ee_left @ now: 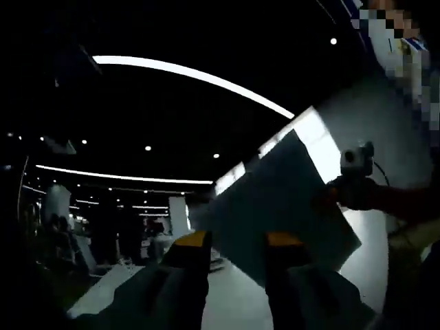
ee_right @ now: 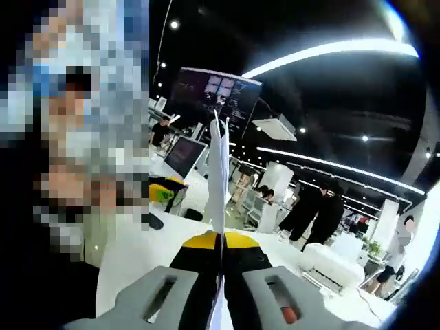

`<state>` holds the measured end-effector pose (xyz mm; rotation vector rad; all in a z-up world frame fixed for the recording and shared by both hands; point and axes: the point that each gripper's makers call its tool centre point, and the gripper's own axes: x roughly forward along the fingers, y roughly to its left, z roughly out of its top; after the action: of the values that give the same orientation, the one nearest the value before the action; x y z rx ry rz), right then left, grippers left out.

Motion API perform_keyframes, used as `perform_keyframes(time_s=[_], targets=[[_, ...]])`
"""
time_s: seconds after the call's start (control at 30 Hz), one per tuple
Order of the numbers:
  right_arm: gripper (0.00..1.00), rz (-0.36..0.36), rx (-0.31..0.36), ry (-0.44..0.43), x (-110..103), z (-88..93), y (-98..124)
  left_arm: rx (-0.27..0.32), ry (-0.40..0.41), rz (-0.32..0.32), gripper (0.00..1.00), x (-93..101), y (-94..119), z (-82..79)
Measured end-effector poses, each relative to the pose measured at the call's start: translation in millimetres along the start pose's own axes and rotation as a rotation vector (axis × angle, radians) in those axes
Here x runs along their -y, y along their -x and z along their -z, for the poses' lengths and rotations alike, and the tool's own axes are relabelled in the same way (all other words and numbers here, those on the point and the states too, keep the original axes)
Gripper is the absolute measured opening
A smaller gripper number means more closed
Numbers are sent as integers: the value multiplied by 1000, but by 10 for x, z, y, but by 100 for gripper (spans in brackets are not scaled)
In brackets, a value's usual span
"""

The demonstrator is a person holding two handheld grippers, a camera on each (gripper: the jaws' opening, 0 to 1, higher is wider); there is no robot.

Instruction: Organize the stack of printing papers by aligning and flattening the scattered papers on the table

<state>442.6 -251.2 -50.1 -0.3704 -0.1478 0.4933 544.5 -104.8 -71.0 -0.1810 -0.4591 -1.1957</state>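
While the white bench (ee_right: 144, 254) lies below us, we hold the stack of papers (ee_left: 282, 206) lifted off it, up in the air. Our right tongs (ee_right: 221, 256) are clenched on the papers' edge, which runs upright between the jaws. Our left tongs (ee_left: 237, 251) are released, jaws apart just in front of the sheets. We judge we are squaring the stack; next we would tap its lower edge on the bench, then lay it flat.

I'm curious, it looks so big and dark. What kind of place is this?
Probably a big open office or showroom: long ceiling light strips, computer monitors on white desks, and people standing around.
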Motion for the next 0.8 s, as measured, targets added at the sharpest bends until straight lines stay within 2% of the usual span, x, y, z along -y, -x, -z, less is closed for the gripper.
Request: perform_keyframes(time_s=[0.07, 0.13, 0.27, 0.43, 0.47, 0.53, 0.6, 0.7, 0.8], targets=[[0, -4, 59, -48, 34, -95, 49, 7, 64, 14, 35, -3, -5, 25], [0, -1, 93, -86, 67, -150, 86, 2, 84, 31, 36, -14, -23, 72], [0, -28, 133, -150, 75, -199, 132, 3, 138, 96, 39, 70, -71, 135], [0, -32, 138, -152, 56, -184, 130, -2, 186, 163, 48, 194, -132, 134], [0, -35, 137, -150, 45, -179, 127, -4, 193, 174, 52, 211, -140, 135], [0, -50, 140, -145, -4, -160, 116, -15, 217, 237, 59, 294, -152, 142], [0, -61, 143, -148, -35, -146, 98, -20, 216, 243, 67, 267, -171, 158], [0, -68, 147, -163, -68, -147, 86, -31, 208, 247, 67, 305, -152, 163], [0, -82, 160, -173, -104, -165, 87, -16, 224, 246, 67, 322, -170, 125]])
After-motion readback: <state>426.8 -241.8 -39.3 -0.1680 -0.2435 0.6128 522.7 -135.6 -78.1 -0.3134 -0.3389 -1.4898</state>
